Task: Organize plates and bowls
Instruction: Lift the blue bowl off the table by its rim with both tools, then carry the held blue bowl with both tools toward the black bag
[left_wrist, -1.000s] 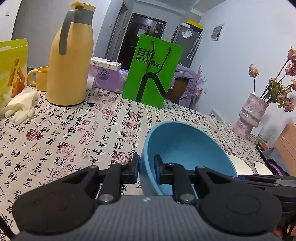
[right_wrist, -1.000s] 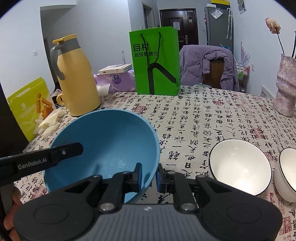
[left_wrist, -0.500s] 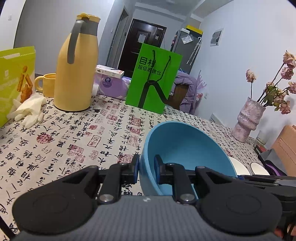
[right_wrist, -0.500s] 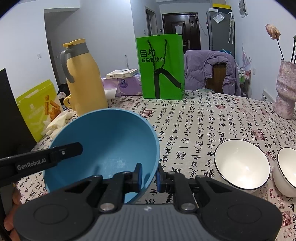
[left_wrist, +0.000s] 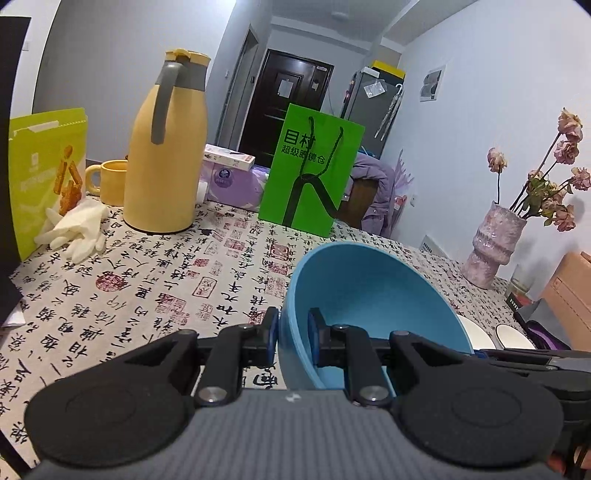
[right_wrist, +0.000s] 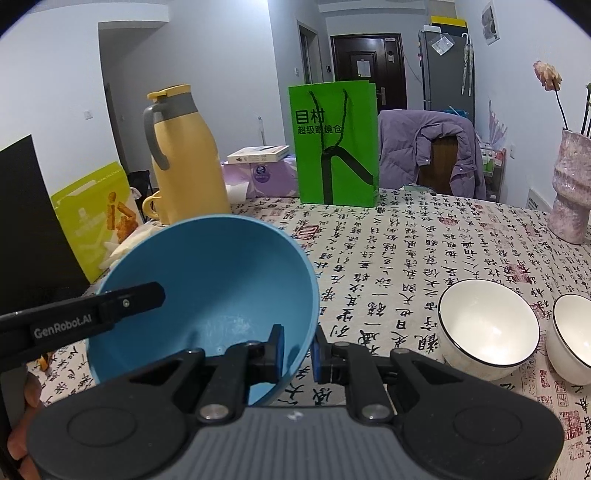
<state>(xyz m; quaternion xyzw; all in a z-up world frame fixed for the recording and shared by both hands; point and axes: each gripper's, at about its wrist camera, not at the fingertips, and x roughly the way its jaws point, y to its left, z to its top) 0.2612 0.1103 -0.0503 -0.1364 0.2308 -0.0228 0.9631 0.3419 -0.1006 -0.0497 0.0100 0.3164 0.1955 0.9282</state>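
The bench, under a calligraphy-print cloth, carries a yellow flask and a green bag at the back. A blue bowl is held tilted above the cloth between both claws. The left claw is clamped on the bowl's left rim, one pad inside and one outside. The right claw pinches the opposite rim the same way. Two white bowls stand on the cloth to the right; the farther one is cut off by the frame edge. The blue bowl's underside is hidden.
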